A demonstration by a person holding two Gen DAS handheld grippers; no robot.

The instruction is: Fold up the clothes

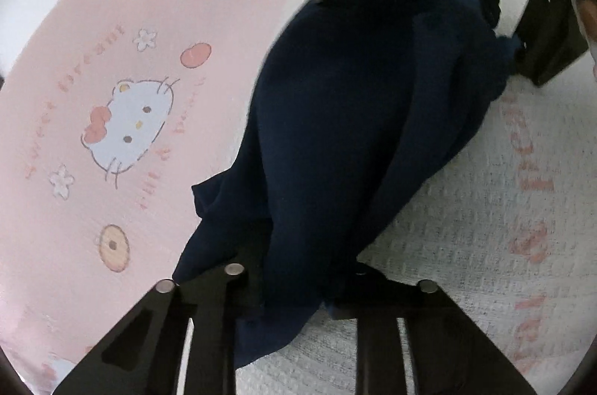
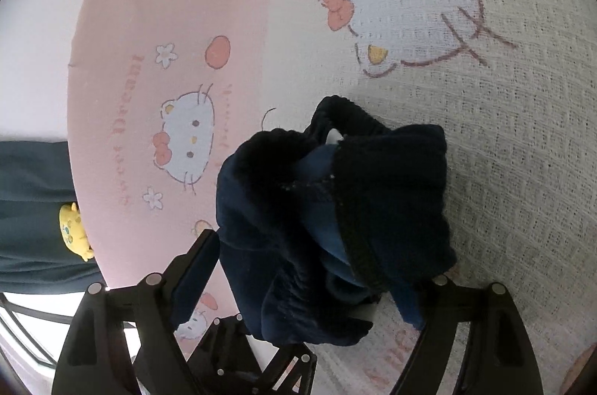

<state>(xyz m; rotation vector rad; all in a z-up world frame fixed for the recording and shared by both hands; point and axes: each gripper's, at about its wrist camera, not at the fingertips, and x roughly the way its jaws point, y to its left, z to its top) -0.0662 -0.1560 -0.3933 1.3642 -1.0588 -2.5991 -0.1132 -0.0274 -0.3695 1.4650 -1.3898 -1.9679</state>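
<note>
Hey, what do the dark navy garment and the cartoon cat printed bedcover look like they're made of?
The dark navy garment looks like soft matte knit or fleece: it bunches in thick folds, with a ribbed, gathered band near the opening. The cartoon cat printed bedcover looks like woven cotton with a waffle-like grid texture; its pink section looks smoother, though blur leaves that open.

Matt navy cloth garment (image 1: 335, 118)

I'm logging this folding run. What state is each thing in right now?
navy garment: bunched, lifted, stretched between both grippers
elastic waistband: gathered, at the right gripper's end
left gripper: shut on the garment
right gripper: holding cloth between its fingers
cartoon-print blanket: spread flat beneath
yellow plush toy: lying beside the blanket
</note>
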